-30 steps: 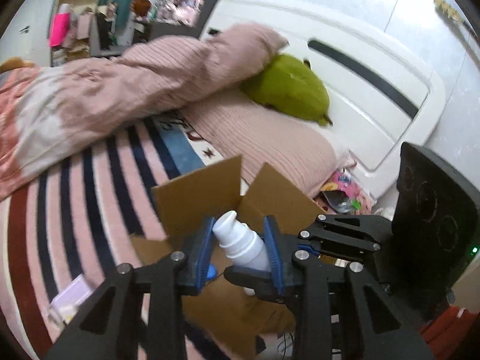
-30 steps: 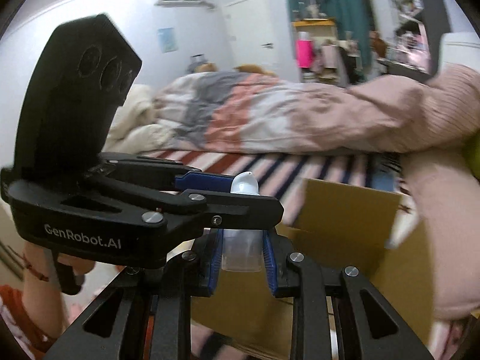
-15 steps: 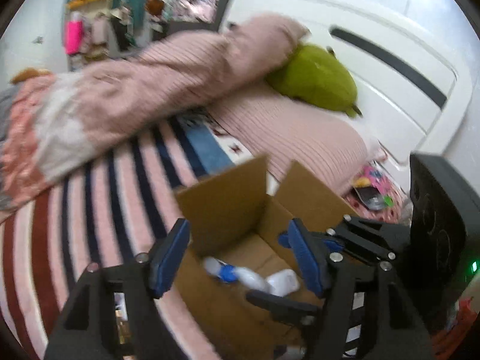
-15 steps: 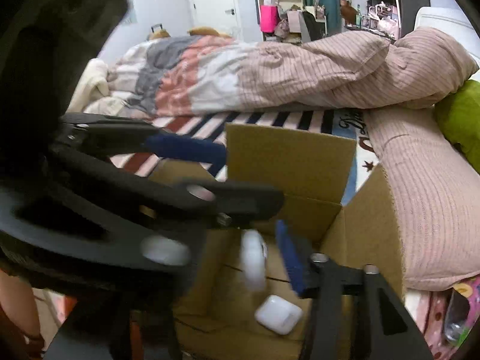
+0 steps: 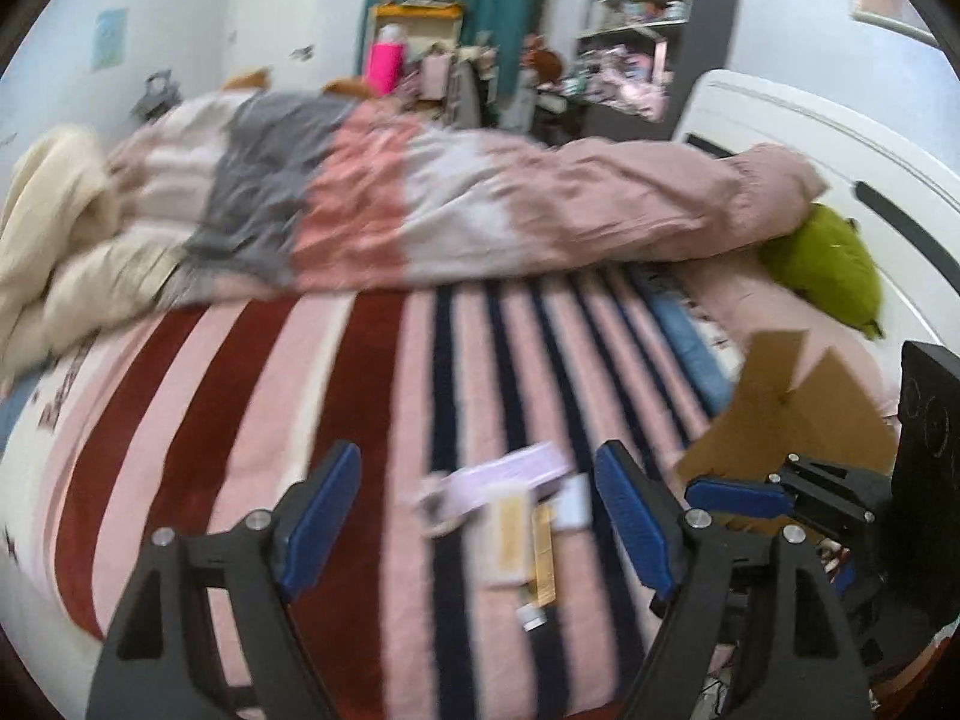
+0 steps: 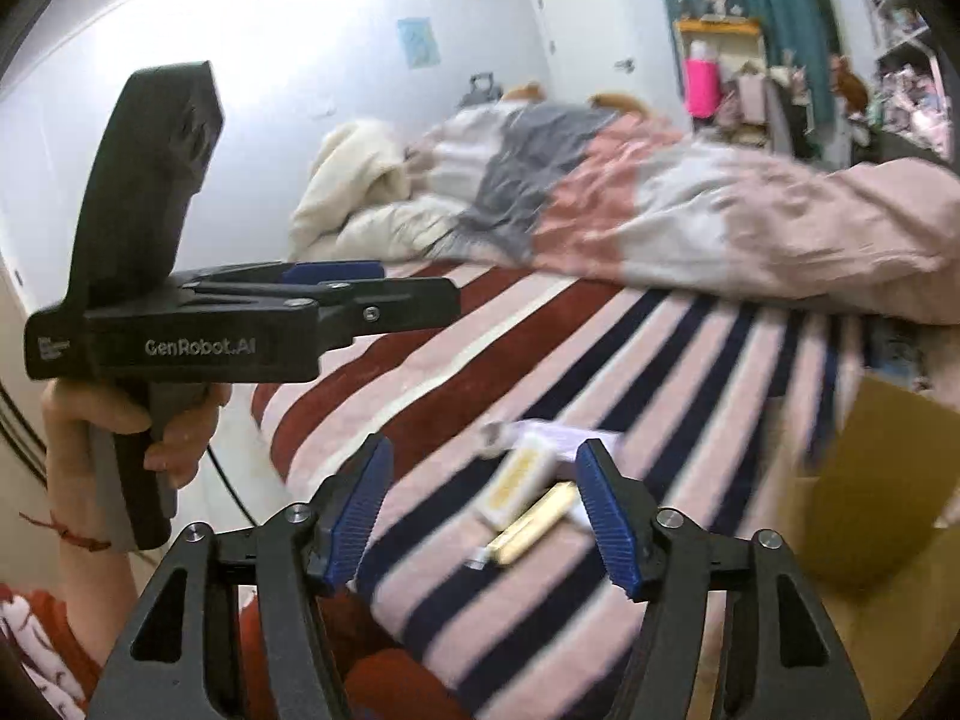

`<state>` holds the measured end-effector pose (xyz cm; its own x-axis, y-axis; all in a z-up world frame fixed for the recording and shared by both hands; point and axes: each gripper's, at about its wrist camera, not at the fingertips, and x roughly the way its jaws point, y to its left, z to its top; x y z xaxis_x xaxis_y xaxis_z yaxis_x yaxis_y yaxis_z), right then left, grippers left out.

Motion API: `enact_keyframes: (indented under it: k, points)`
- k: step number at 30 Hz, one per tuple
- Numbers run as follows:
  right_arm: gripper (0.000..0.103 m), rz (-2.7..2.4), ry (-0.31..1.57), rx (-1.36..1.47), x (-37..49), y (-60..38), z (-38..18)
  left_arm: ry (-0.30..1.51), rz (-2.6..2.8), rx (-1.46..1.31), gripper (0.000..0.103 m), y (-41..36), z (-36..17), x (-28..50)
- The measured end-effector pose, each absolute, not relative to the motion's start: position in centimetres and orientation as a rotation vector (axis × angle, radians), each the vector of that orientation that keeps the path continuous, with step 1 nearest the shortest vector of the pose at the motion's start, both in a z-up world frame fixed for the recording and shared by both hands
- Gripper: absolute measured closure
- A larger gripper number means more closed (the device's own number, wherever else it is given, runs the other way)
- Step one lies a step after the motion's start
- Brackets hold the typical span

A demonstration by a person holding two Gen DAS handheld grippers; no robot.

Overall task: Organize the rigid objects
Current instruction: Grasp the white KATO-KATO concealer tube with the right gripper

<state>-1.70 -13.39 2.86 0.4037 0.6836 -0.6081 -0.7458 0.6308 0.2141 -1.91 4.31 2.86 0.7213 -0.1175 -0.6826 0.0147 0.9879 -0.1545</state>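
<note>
Both bottles dropped! Left gripper (image 5: 474, 522) empty, jaws opening, swung from the brown cardboard box (image 5: 786, 414) to the small cream boxes and tube (image 5: 516, 531) on the striped bed (image 5: 252, 396); right gripper (image 6: 483, 507) likewise, opening above them

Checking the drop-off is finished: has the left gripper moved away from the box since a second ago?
Yes. The left gripper swung left off the box, now at the right edge, and its jaws are opening, empty.
</note>
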Motion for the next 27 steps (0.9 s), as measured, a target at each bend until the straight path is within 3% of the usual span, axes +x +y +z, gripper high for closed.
enact_keyframes:
  k: [7, 12, 15, 16, 19, 24, 27]
  points:
    - [0.041, 0.827, 0.916, -0.091, 1.2, -7.5, -5.8, 0.845, -0.068, -0.217, 0.025, 9.0, -3.7, -2.2]
    - [0.042, 0.678, 0.936, -0.074, 4.0, -6.2, -9.3, 0.866, -0.070, -0.245, 0.025, 10.5, -5.9, -1.7]
    - [0.068, 0.633, 0.957, -0.095, 4.8, -5.4, -10.2, 0.866, -0.069, -0.262, 0.025, 10.9, -6.2, -1.5]
    - [0.071, 0.635, 0.953, -0.111, 4.6, -5.1, -10.4, 0.866, -0.069, -0.271, 0.025, 11.1, -6.4, -1.4]
    - [0.071, 0.674, 0.922, -0.187, 3.4, -4.1, -10.1, 0.865, -0.067, -0.276, 0.025, 11.5, -6.6, -1.6]
    - [0.071, 0.813, 1.040, -0.154, 3.2, -3.1, -11.1, 0.862, -0.055, -0.284, 0.025, 11.8, -6.3, -2.1]
    - [0.061, 0.749, 0.995, -0.191, 2.4, -2.9, -11.2, 0.868, -0.044, -0.284, 0.025, 11.8, -6.2, -2.4]
